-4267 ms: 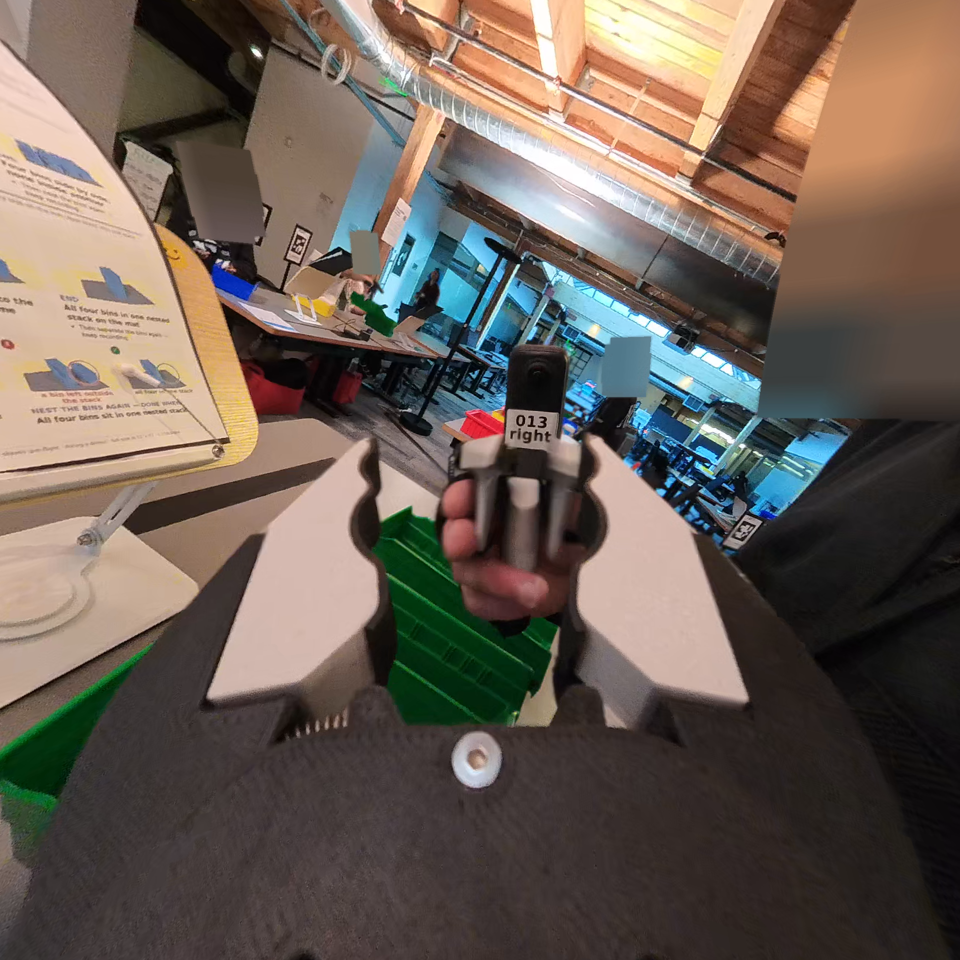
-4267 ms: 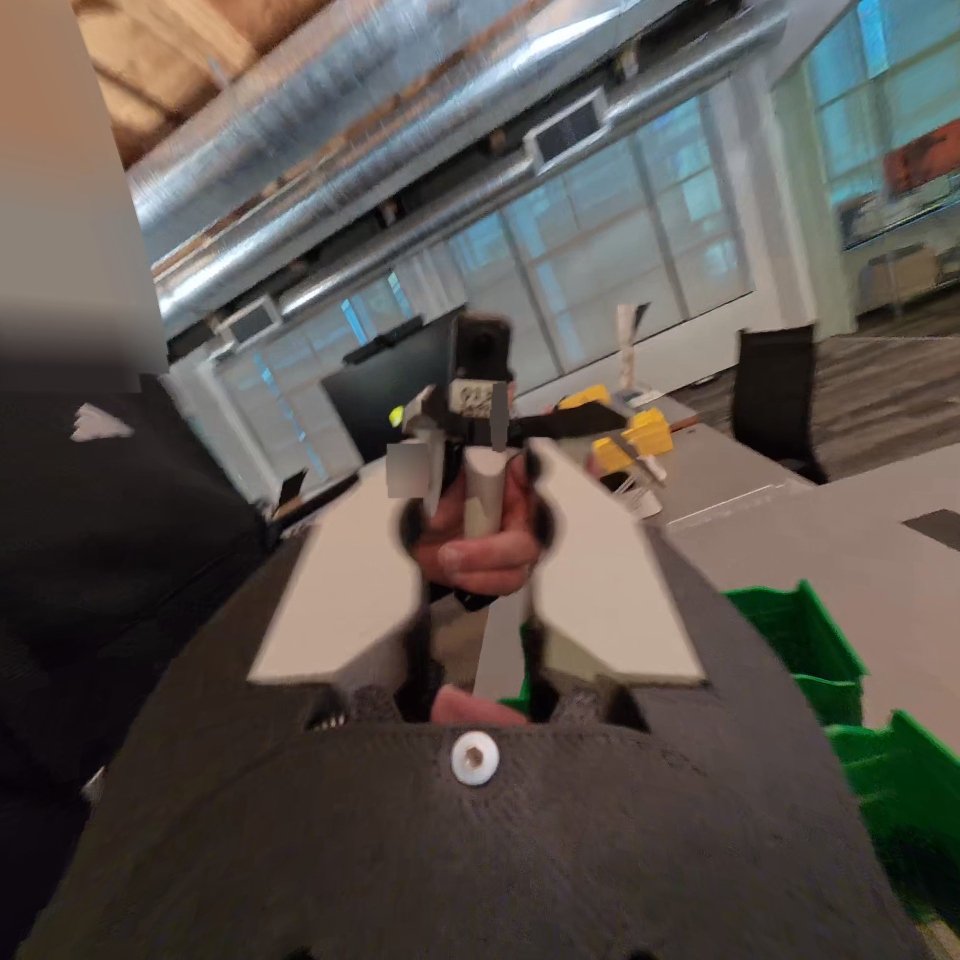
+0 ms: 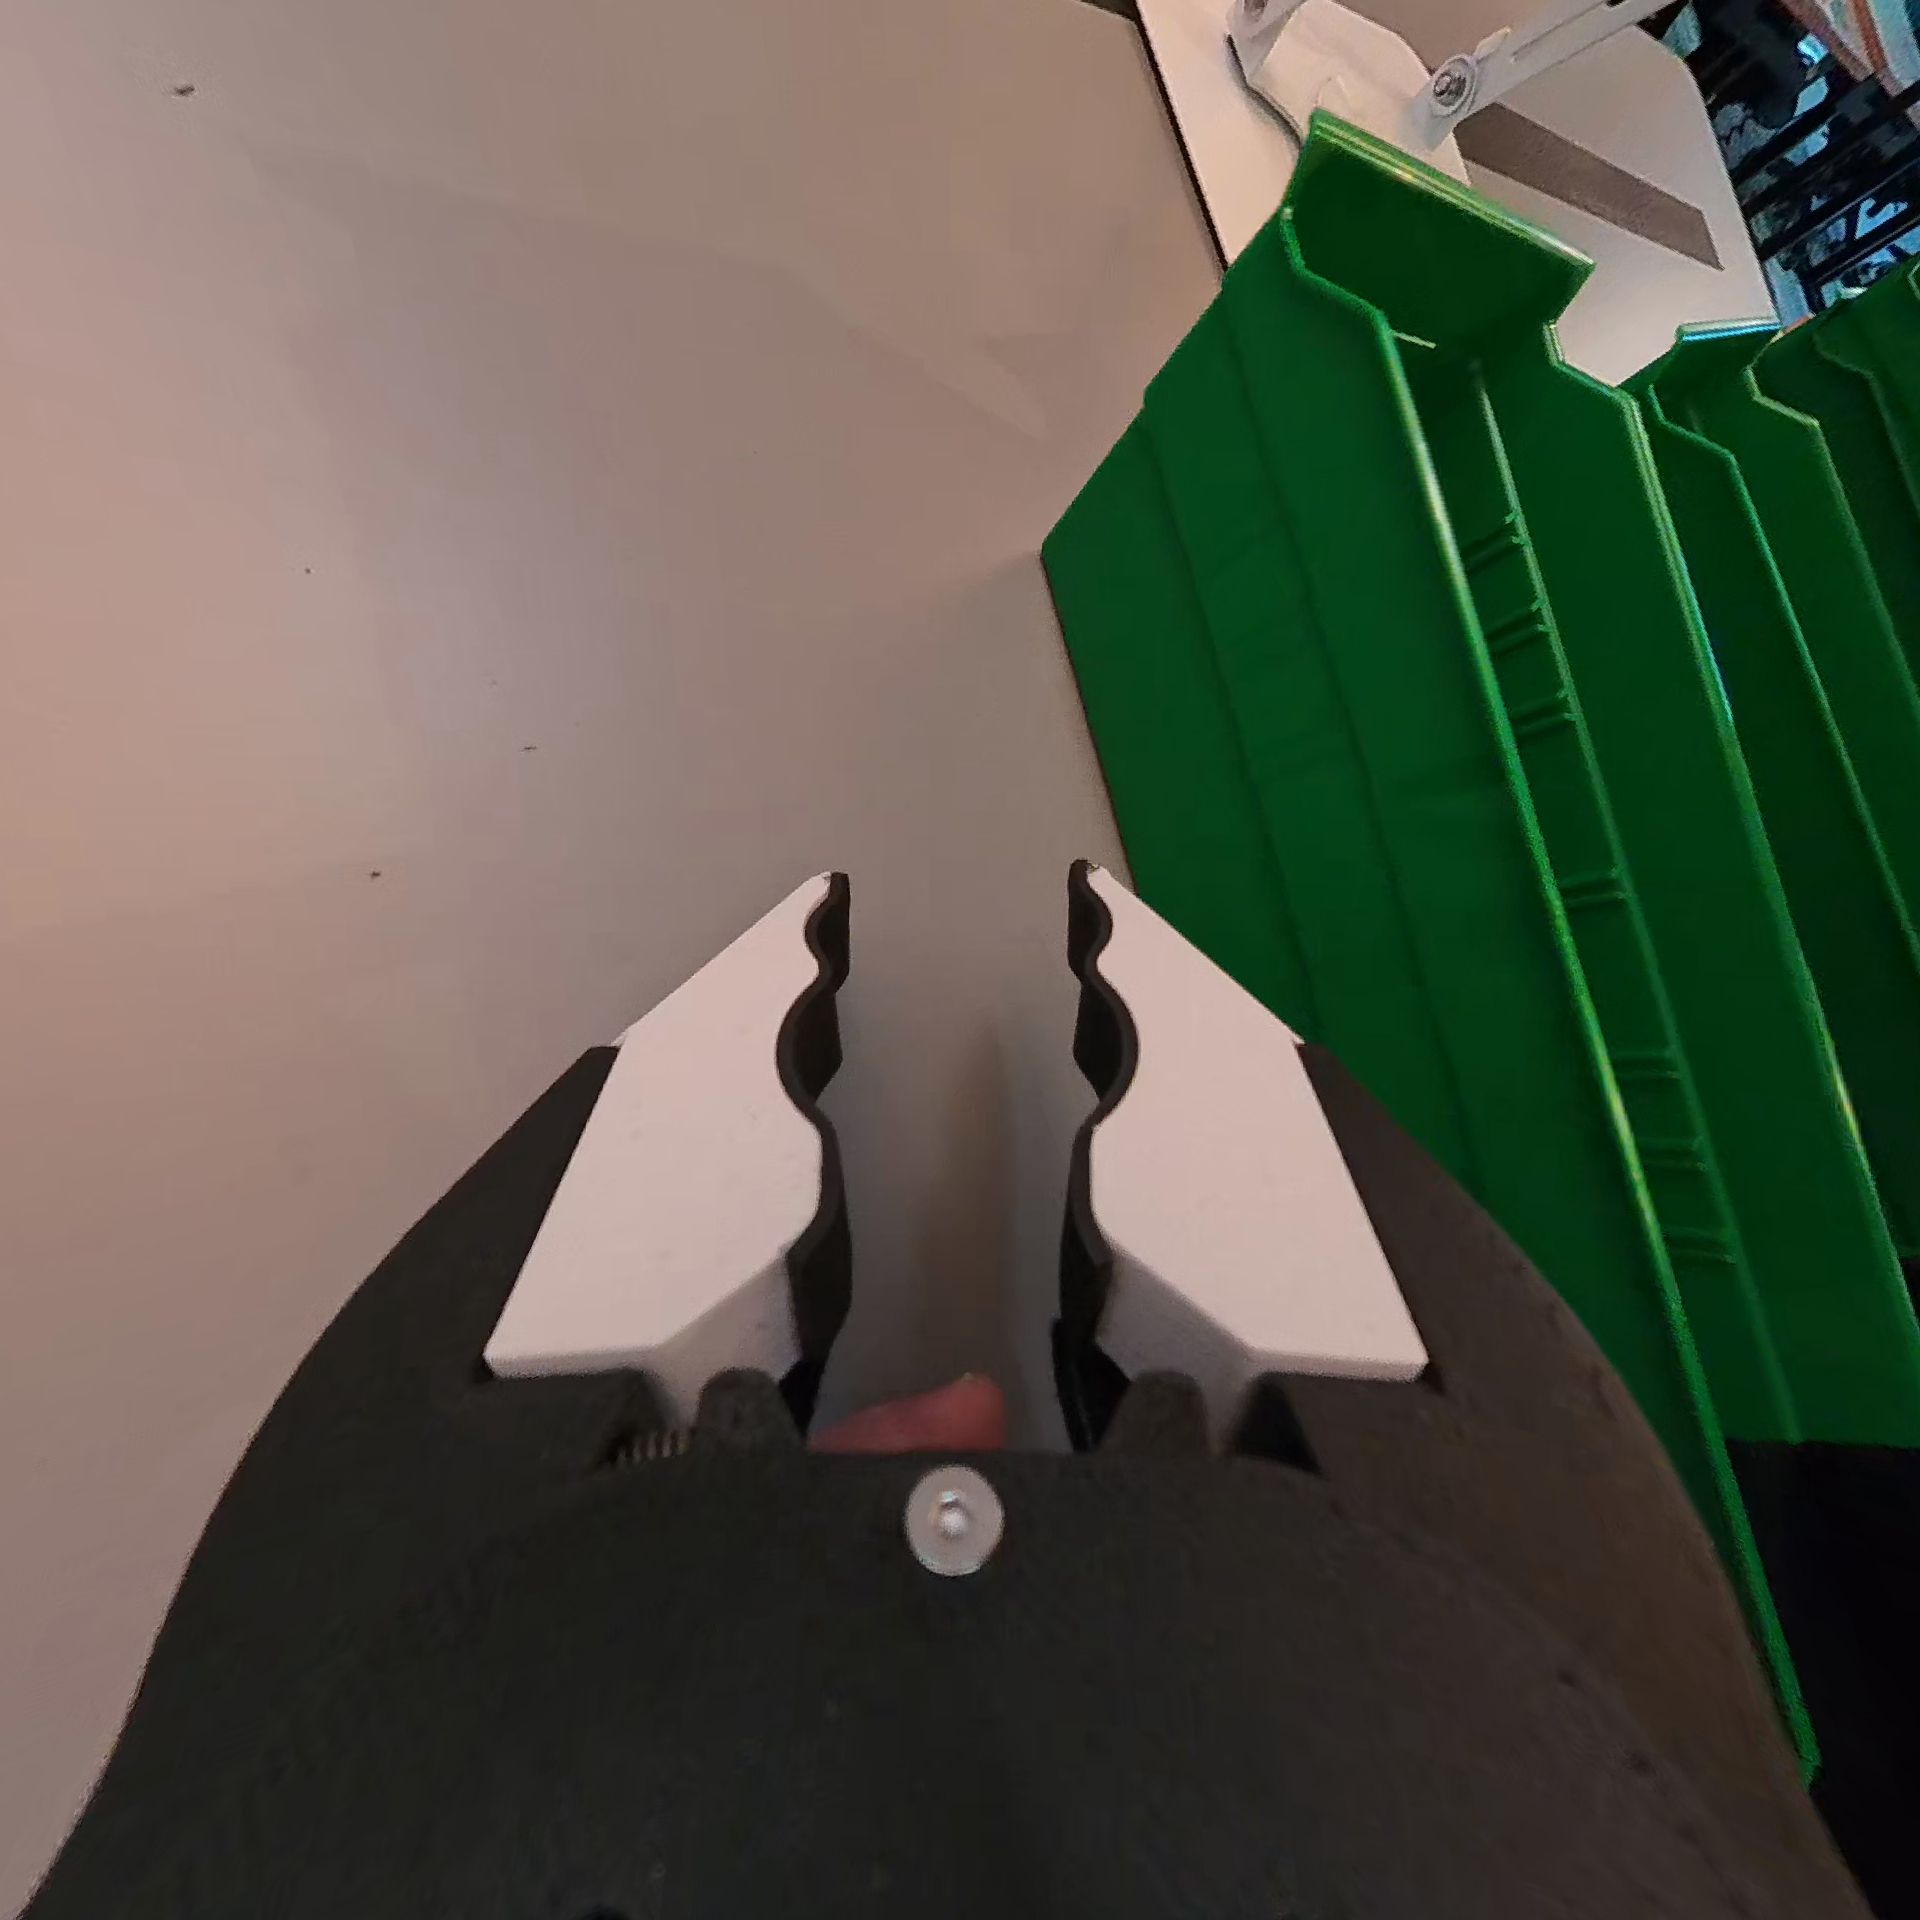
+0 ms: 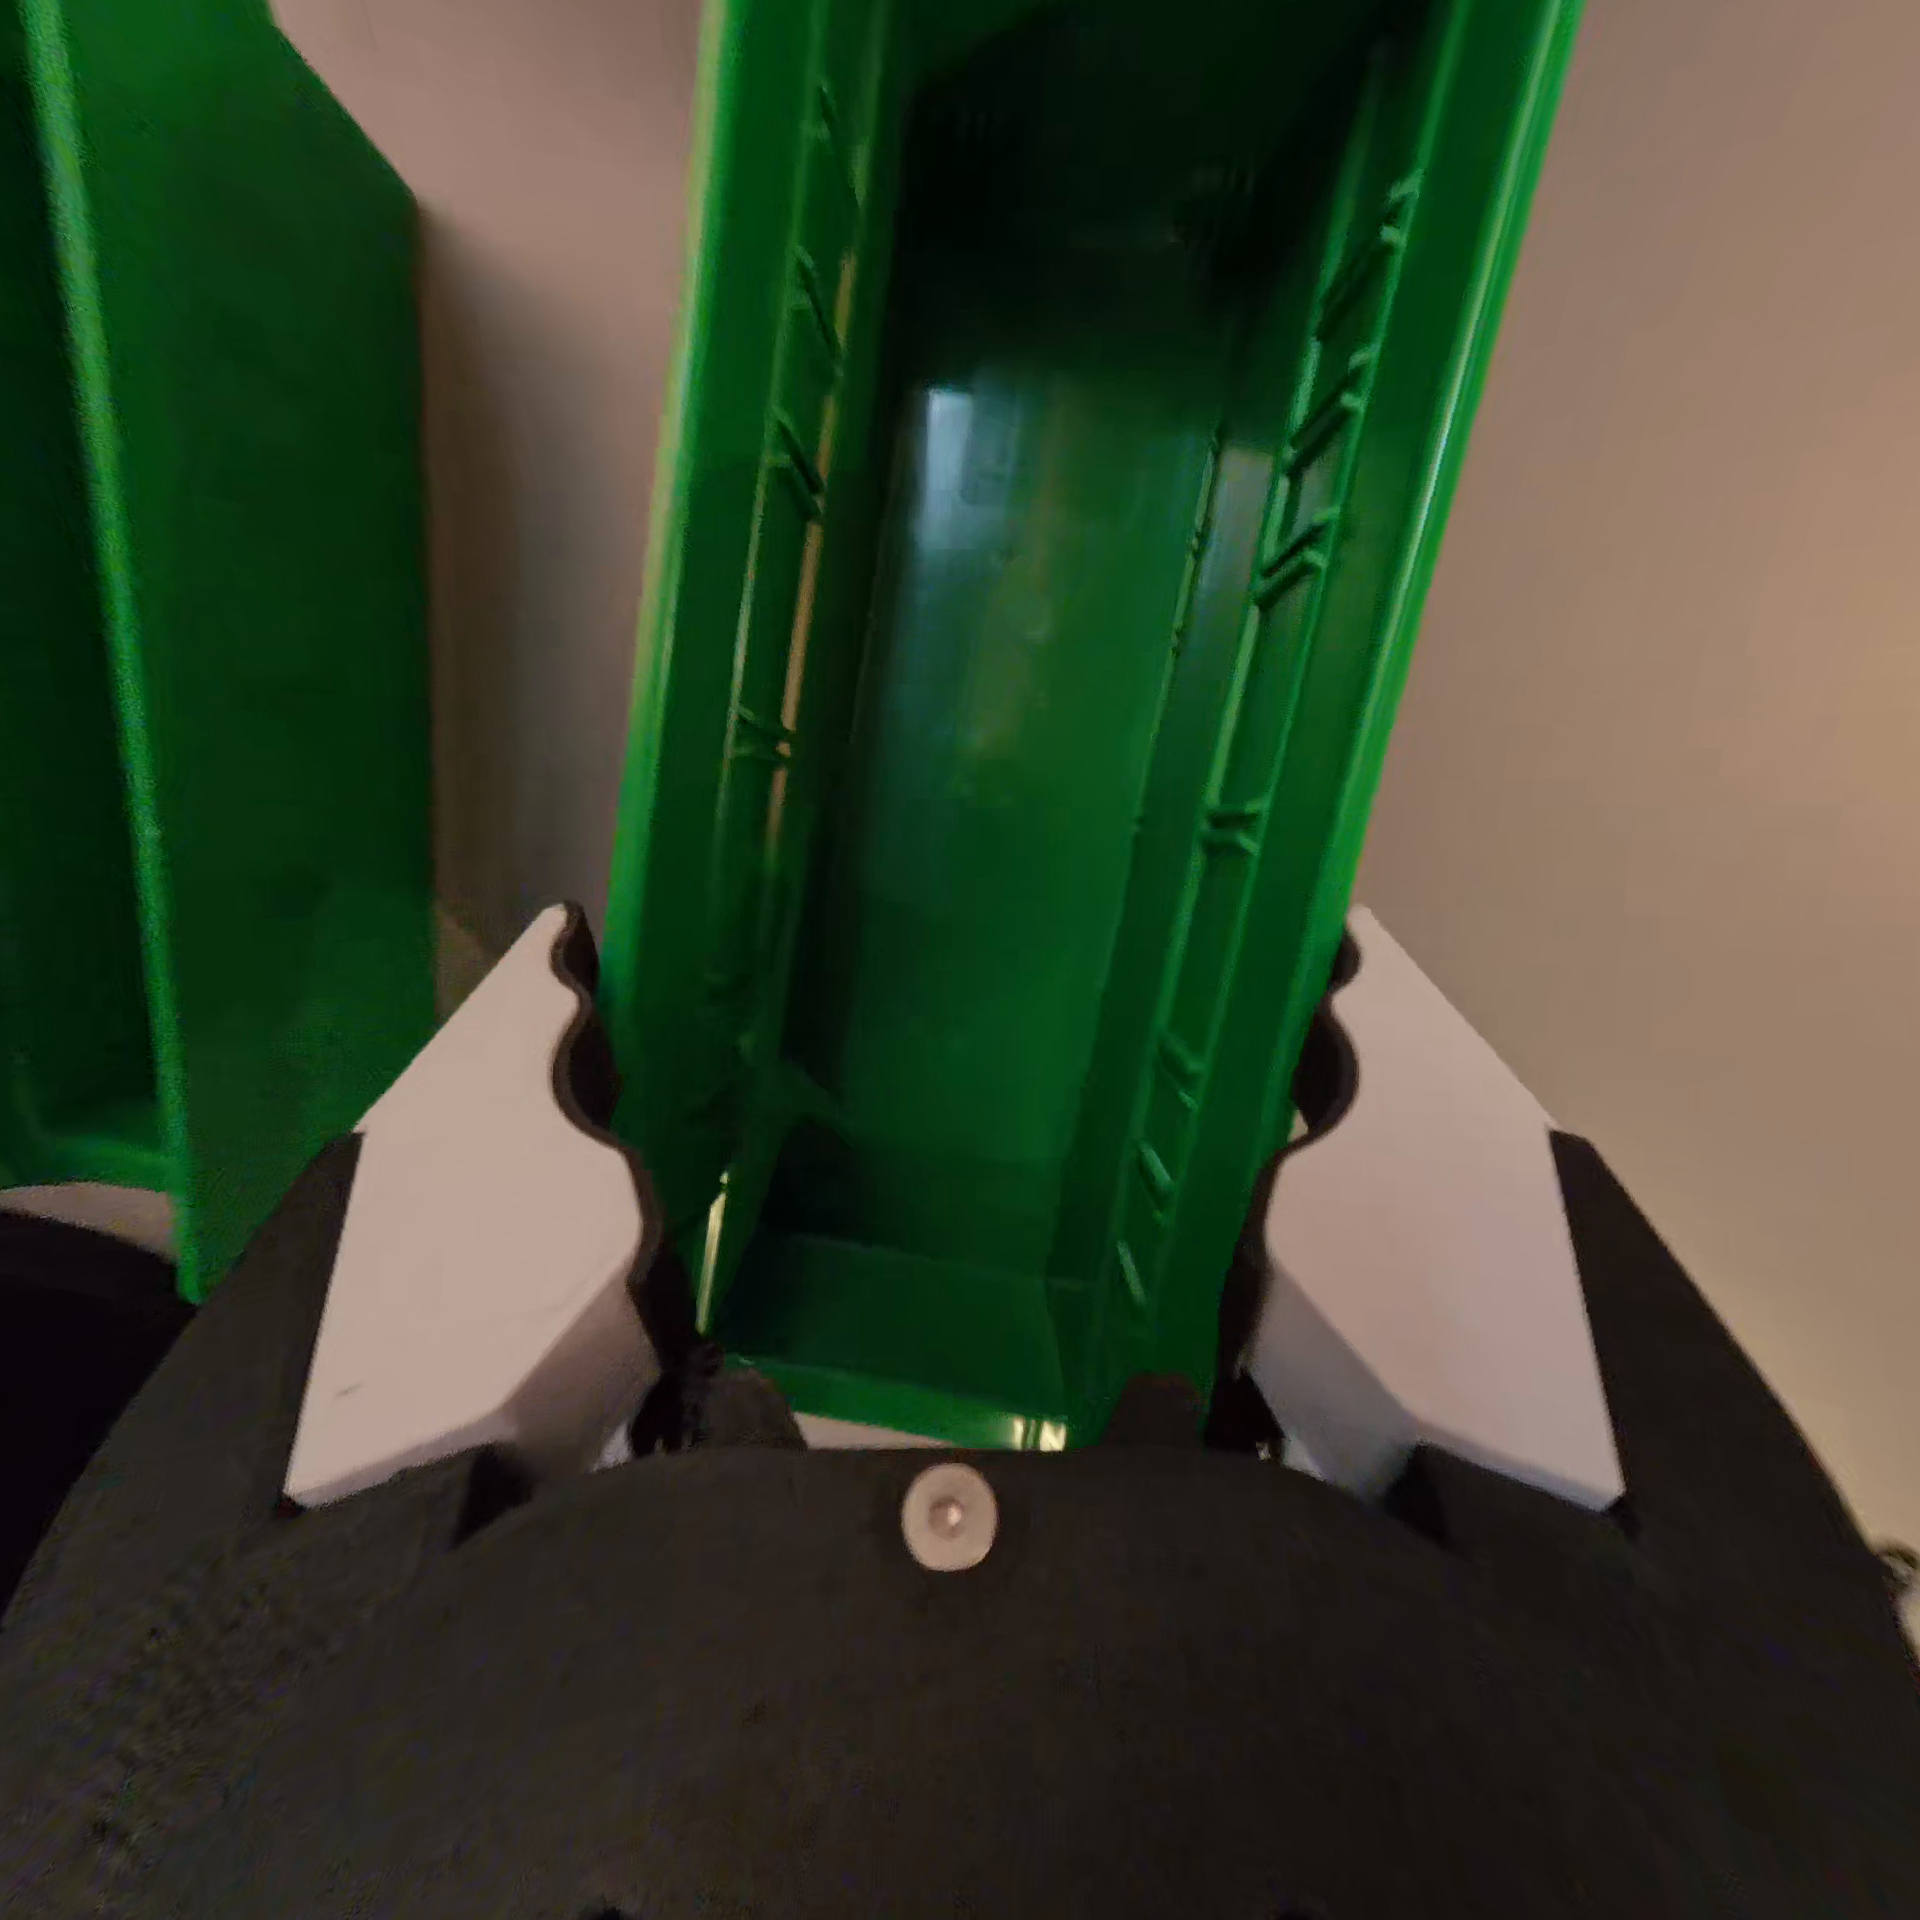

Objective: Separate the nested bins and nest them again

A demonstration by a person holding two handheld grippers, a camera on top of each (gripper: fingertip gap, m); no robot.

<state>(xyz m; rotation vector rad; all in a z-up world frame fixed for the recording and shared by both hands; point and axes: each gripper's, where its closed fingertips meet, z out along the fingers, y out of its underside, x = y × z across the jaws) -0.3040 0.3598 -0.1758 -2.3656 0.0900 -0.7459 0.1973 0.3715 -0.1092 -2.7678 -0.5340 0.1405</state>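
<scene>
Several long green bins lie on the grey table (image 3: 416, 520). In the right wrist view one green bin (image 4: 1039, 675) lies open side up, with its near end between my right gripper's (image 4: 964, 914) fingers. Both pads press its outer side walls, so the gripper is shut on this bin. A second green bin (image 4: 260, 623) lies to its left. In the left wrist view my left gripper (image 3: 958, 878) is open and empty above bare table. A green bin (image 3: 1299, 727) lies just right of it, apart from the fingers, with more green bins (image 3: 1829, 499) behind it.
A white stand base (image 3: 1195, 104) with a metal bracket (image 3: 1455, 73) sits on the table beyond the bins at the top right of the left wrist view. Bare grey table stretches left of the left gripper and right of the held bin (image 4: 1714, 520).
Both grippers faced each other, raised toward the room. Now both point down at the table. The right gripper has taken hold of a green bin's end, and the left hovers beside the bins.
</scene>
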